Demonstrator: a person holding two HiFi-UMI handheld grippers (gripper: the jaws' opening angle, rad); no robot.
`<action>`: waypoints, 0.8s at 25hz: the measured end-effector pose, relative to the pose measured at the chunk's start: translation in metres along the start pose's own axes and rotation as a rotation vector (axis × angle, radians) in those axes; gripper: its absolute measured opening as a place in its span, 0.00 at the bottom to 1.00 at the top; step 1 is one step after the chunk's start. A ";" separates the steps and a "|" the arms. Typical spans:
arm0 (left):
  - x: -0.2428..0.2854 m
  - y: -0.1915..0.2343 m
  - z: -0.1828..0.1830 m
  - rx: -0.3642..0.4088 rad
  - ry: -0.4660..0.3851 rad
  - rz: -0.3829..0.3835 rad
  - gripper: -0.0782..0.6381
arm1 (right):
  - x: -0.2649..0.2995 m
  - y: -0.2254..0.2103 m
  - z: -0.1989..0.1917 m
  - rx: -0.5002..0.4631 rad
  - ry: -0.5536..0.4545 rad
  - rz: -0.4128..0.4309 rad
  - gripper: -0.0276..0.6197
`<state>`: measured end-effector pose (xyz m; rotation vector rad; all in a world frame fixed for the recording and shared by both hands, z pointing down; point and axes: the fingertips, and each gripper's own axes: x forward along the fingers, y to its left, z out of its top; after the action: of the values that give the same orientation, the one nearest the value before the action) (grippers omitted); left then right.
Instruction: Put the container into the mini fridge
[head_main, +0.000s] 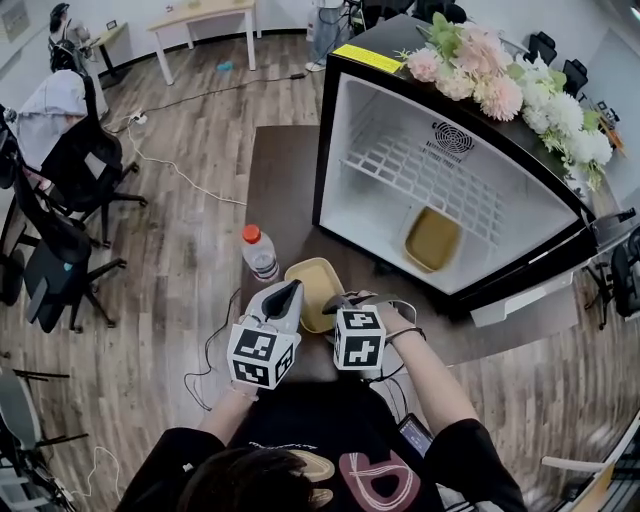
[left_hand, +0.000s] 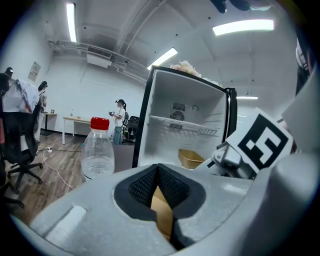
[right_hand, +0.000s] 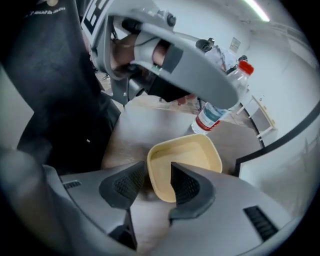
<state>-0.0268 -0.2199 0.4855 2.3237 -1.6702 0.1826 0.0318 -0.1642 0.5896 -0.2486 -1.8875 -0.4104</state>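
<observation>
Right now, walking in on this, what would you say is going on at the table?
A person holds a gripper in each hand in front of an open mini fridge. The right gripper has its open jaws either side of the near wall of a yellow container on the table, not yet clamped. The left gripper hovers shut beside it. A bottle stands nearby, and a second yellow container already sits inside the fridge.
</observation>
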 end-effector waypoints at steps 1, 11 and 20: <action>-0.001 0.001 0.001 0.002 0.002 0.005 0.12 | 0.005 0.003 0.002 -0.014 0.010 0.012 0.31; -0.010 0.007 0.005 0.012 0.007 0.002 0.12 | 0.037 0.009 0.004 -0.083 0.089 0.010 0.20; -0.009 0.008 0.000 0.009 0.019 -0.003 0.12 | 0.032 0.005 0.005 -0.105 0.093 -0.053 0.08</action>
<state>-0.0369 -0.2141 0.4839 2.3231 -1.6604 0.2109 0.0178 -0.1584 0.6186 -0.2455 -1.7868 -0.5490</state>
